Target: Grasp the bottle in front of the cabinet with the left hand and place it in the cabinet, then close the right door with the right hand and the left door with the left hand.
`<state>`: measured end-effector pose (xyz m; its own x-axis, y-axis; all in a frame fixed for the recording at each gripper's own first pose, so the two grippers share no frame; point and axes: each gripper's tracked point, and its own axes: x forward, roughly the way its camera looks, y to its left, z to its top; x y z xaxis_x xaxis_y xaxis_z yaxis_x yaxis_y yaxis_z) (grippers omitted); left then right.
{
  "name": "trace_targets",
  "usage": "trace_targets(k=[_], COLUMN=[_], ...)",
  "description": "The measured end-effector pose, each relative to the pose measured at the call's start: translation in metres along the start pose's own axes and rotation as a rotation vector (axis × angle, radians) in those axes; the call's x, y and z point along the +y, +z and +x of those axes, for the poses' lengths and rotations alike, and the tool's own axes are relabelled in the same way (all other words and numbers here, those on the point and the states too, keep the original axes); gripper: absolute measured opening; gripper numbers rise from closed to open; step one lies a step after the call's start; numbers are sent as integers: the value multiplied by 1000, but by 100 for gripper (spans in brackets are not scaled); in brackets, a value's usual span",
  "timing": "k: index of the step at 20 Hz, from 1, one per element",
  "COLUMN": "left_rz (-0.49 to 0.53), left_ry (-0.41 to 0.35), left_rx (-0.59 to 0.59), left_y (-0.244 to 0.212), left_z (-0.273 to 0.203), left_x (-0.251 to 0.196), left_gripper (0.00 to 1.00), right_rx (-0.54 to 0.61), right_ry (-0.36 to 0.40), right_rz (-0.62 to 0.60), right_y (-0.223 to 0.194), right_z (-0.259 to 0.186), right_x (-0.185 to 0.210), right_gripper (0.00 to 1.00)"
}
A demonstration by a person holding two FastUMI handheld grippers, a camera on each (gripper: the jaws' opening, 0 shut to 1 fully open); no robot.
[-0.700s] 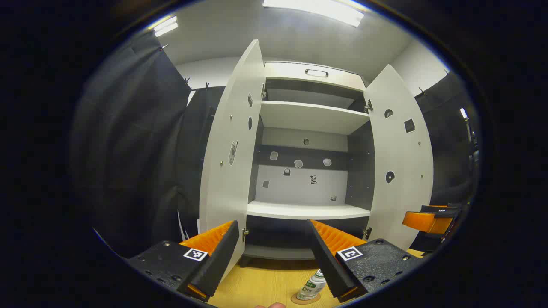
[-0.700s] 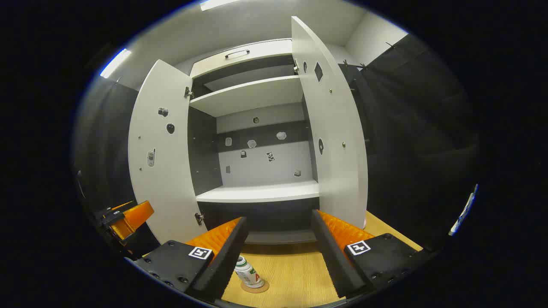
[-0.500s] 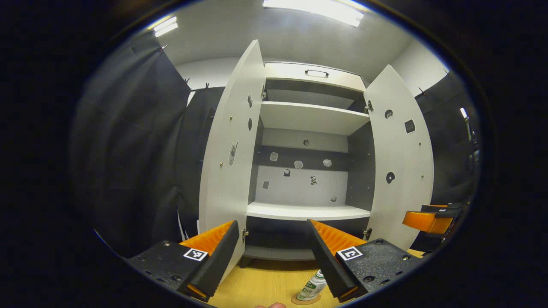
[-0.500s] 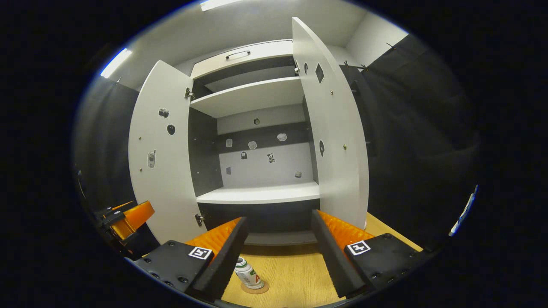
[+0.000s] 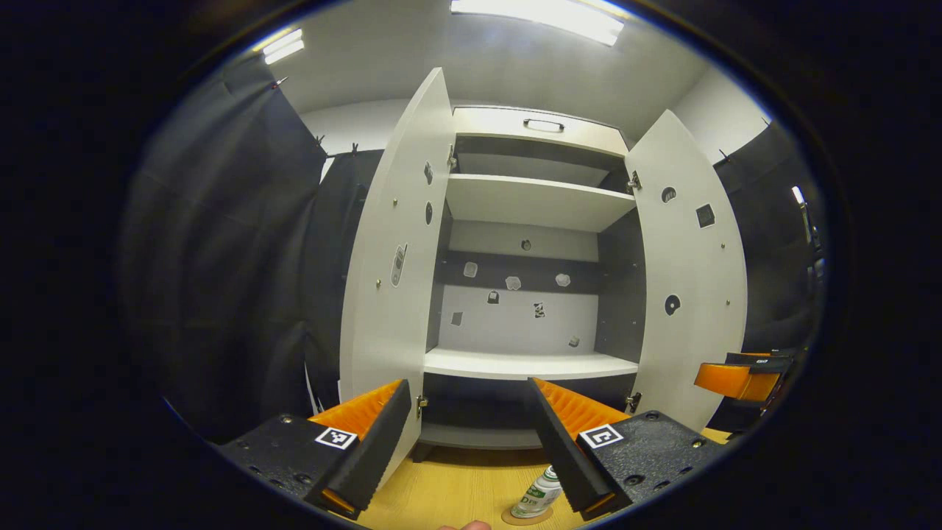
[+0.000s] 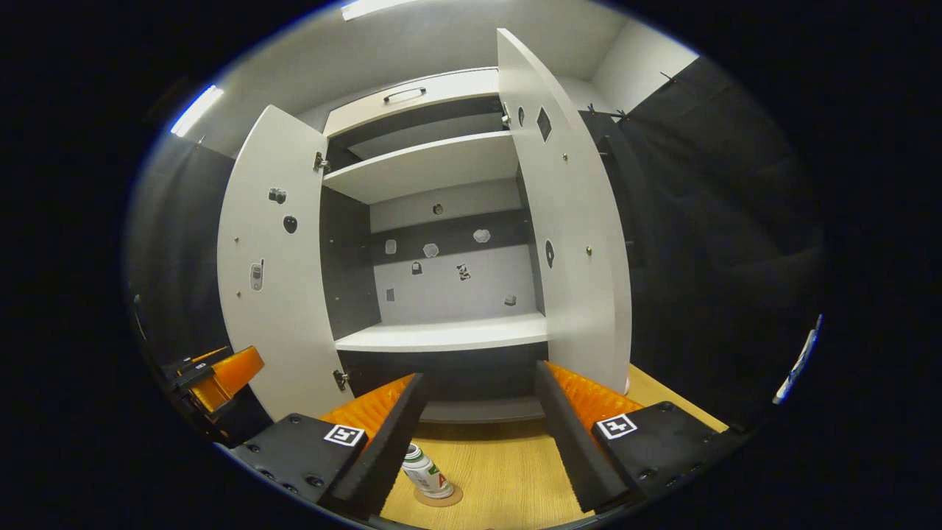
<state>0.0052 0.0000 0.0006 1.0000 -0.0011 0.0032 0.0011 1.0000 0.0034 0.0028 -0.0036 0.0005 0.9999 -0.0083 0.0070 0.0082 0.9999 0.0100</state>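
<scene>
Barely anything's changed from half a second back: in both views the cabinet has slid a hair, so you're drifting a touch, nothing more. The bottle hasn't budged.

Your left gripper (image 5: 465, 442) has its jaws spread wide with nothing between them and nothing touched. It's level, aimed straight into the cabinet (image 5: 531, 364), both fingers framing the dark gap under the lower shelf. The bottle (image 5: 537, 495) sits at about 5 o'clock, low down, partly hidden behind your right-hand finger, standing upright on a round coaster (image 5: 527, 517) on the wood table (image 5: 456, 489), in front of the cabinet.

Your right gripper (image 6: 477, 440) is the same deal: jaws wide apart, holding nothing, pointed at the open cabinet (image 6: 441, 335). There the bottle (image 6: 425, 472) is at 7 o'clock, just beside the inner edge of the left-hand finger; can't tell if they touch.

Further out, both doors stand open: left door (image 5: 390, 294), right door (image 5: 688, 294). Your other gripper shows at 4 o'clock in the left gripper view, well apart.
</scene>
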Motion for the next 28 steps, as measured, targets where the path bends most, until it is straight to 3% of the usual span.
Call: trace_targets(k=[9,14,21,24,28], left_rz=[-4,-34,-73,-42,-31], left_ry=[5,-114,-231,-187,-163], left_rx=[-6,-17,129,173,318], left_y=[1,-8,-127,-188,-264], left_z=[7,36,46,43,31], left_x=[2,-46,-121,-122,-127], left_gripper=[95,94,95,95,95], right_rx=[1,5,-6,6,16], right_ry=[1,-4,-61,-85,-100], right_rz=[2,-23,-36,-50,-55], right_y=[1,5,13,11,13], right_z=[-2,-13,-33,-41,-48], right_x=[-1,-9,-39,-51,-63], right_gripper=[98,98,98,98,98])
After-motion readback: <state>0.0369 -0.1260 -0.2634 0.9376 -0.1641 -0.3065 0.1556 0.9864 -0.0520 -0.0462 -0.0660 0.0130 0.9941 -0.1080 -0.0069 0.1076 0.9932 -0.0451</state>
